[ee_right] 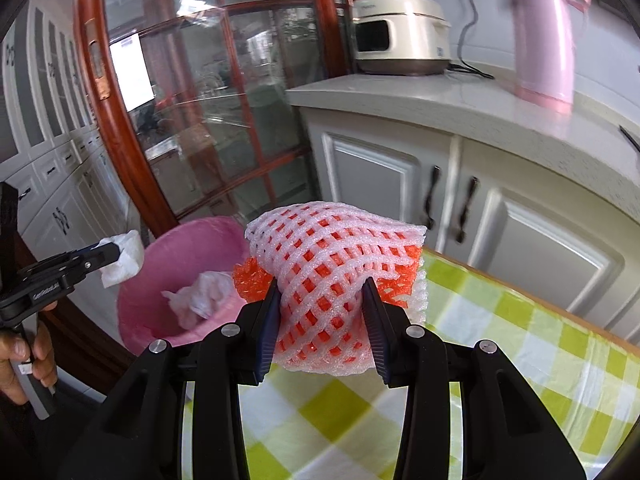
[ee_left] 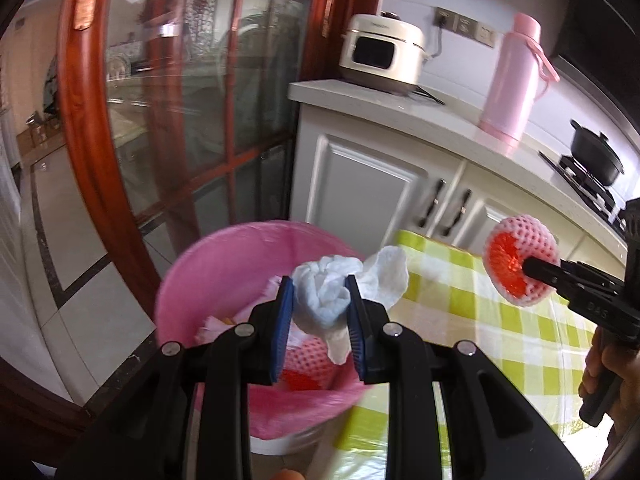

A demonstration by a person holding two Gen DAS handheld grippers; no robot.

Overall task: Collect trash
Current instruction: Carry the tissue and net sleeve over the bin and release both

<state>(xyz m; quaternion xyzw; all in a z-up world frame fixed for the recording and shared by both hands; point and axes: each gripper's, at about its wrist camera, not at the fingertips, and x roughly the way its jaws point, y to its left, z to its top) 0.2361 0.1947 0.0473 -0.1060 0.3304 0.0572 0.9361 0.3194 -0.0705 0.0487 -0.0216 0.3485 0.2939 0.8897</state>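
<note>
A red-framed glass door (ee_left: 180,128) fills the left of the scene, with tiled floor (ee_left: 72,240) at its foot. To its right, far across the room, stand white cabinets (ee_left: 368,184) under a pale kitchen bench (ee_left: 432,112). That bench carries a cream rice cooker (ee_left: 380,54) at its left end, a pink thermos (ee_left: 514,76) further right, and a black pot (ee_left: 596,156) on a stove at the far right.

Nearer, a bench covered in a green-and-white checked cloth (ee_left: 500,320) takes up the right foreground. Just beside its left edge, on the floor, stands a pink-lined trash bin (ee_left: 224,264), which already holds crumpled paper and a piece of pink-and-red foam netting (ee_left: 308,360).

The left hand-held gripper (ee_left: 320,300) is clenched on a crumpled white tissue (ee_left: 332,292), held above the bin's opening near its right rim; a loose flap of the tissue hangs out to the right over the edge of the checked bench. In the right wrist view, part of a hand (ee_right: 24,356) wraps that tool's handle.

The right hand-held gripper (ee_right: 322,312) is grasping a foam fruit net (ee_right: 336,272), white mesh over an orange-red inner layer, pinched at its waist between both pads. It is held in the air above the checked bench, to the right of the bin.
</note>
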